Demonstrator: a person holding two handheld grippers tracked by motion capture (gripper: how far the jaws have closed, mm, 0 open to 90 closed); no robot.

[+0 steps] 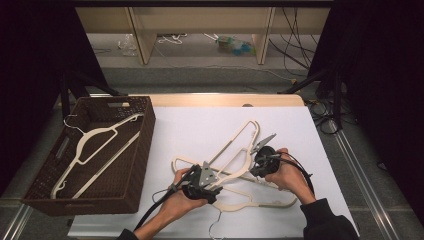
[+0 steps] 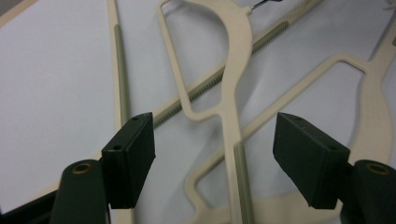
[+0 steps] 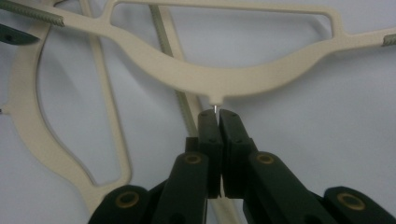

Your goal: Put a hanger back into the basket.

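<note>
Several cream plastic hangers lie tangled on the white table top. In the left gripper view, my left gripper is open just above them, and one hanger's thin bar runs between its jaws without touching either pad. In the high view that left gripper sits at the near left of the pile. My right gripper is shut on the thin metal hook stem that comes out of the neck of a hanger. The high view has that right gripper at the pile's right side.
A brown woven basket stands at the table's left with one cream hanger lying in it. A loose wire hook reaches toward the near table edge. Beyond the table are shelf legs and cables on the floor.
</note>
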